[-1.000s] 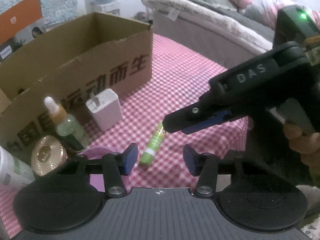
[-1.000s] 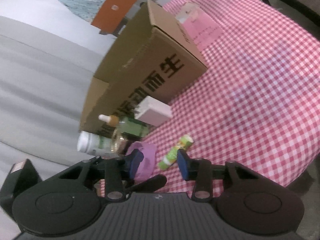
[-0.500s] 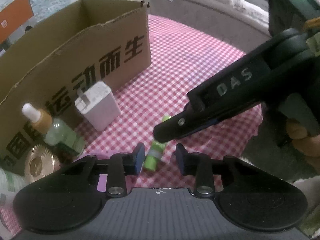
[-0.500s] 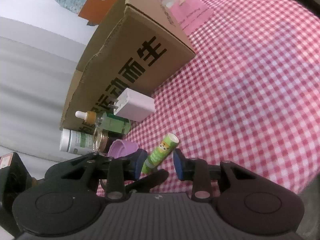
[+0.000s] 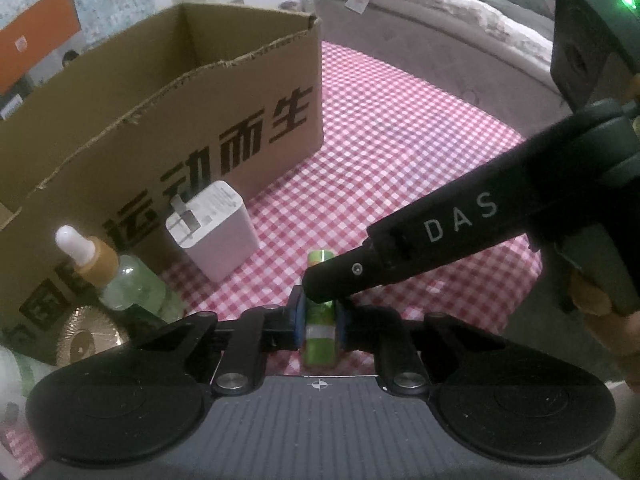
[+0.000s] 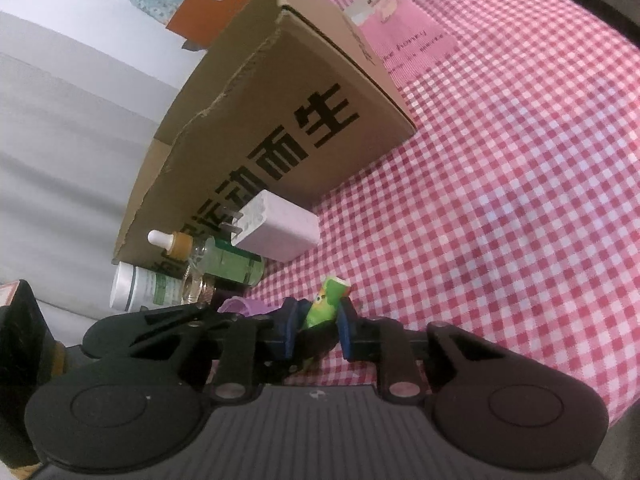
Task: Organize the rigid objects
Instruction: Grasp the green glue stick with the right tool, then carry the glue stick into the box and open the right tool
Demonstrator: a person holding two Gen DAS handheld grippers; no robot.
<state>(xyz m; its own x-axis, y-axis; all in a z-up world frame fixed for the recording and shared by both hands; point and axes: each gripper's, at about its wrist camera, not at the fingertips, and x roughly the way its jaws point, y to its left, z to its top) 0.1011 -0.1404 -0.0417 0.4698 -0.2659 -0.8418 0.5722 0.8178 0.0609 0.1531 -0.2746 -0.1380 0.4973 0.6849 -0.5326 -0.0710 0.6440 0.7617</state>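
Both grippers are clamped on the same small green tube (image 5: 319, 330), which lies on the red-and-white checked cloth (image 5: 400, 140). Left gripper (image 5: 319, 322): blue pads pressed against the tube's near end, one on each side, tube running toward 12 o'clock. Right gripper (image 5: 320, 292) comes in from 3 o'clock across the left wrist view, its black finger lying over the tube's middle; a hand (image 5: 600, 312) grips its handle at the right edge. In the right wrist view the right gripper (image 6: 316, 320) has its blue pads tight on the tube (image 6: 326, 306), whose far end tilts toward 1 o'clock and shows a cartoon print. From the tube, at 10 o'clock, a white charger block (image 5: 212, 236) lies on its side with prongs showing, just in front of an open cardboard box (image 5: 160, 128) with black printed characters. Farther toward 9 o'clock a dropper bottle (image 5: 120, 276) with green liquid stands against the box, a gold lid (image 5: 86, 340) beside it. A white bottle (image 6: 140, 286) lies on its side beyond them, and a purple thing (image 6: 240, 305), partly hidden, sits just left of the right gripper's pads.
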